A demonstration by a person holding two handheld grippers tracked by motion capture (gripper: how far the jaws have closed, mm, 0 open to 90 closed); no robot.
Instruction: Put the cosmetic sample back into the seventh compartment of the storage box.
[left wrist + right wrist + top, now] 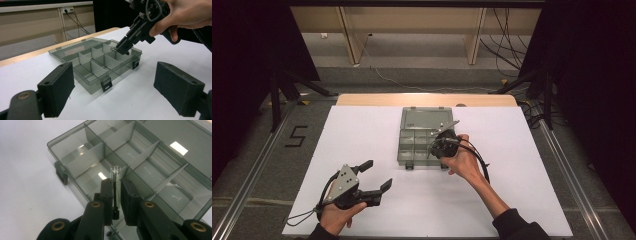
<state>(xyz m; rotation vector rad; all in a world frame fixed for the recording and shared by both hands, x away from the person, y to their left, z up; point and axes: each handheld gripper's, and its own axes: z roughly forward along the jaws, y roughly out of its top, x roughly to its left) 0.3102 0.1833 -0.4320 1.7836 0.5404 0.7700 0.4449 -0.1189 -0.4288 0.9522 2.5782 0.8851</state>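
Above table (pixel 362 130), clear tube (pixel 115 173) between fingers (pixel 107 195).

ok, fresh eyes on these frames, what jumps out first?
The smoky clear organiser box lying open mid-table, its lid flat behind it and its compartments looking empty. Next, the right gripper poised over the box's near right corner, shut on a small clear tube with a thin dark rod inside. The left gripper is apart at the front left of the white table, jaws wide open and holding nothing.
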